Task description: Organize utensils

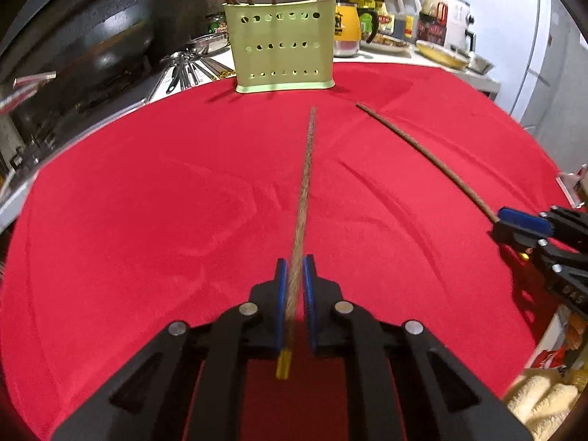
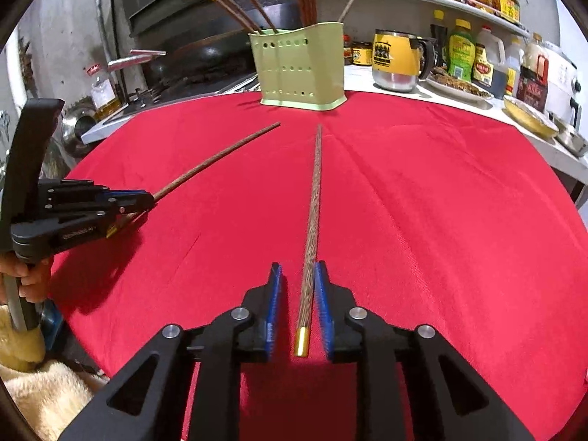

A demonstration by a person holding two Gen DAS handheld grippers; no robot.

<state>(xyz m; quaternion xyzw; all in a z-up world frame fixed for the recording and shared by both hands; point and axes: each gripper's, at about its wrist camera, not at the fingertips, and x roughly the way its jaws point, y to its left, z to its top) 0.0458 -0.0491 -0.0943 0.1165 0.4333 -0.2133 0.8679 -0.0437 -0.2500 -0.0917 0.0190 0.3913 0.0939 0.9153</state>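
Chopstick (image 1: 305,191) | clamped in left gripper (image 1: 294,286), axis toward holder (image 1: 281,46) | right gripper (image 2: 298,305) jaws apart around second chopstick (image 2: 312,220)

Red cloth (image 1: 147,220): matt woven fabric, creased. Holder (image 1: 281,47): pale green perforated plastic, smooth. Chopsticks (image 2: 312,220): speckled brown, wood-like (gold glossy end caps). Mug (image 2: 395,60): polished metal base.
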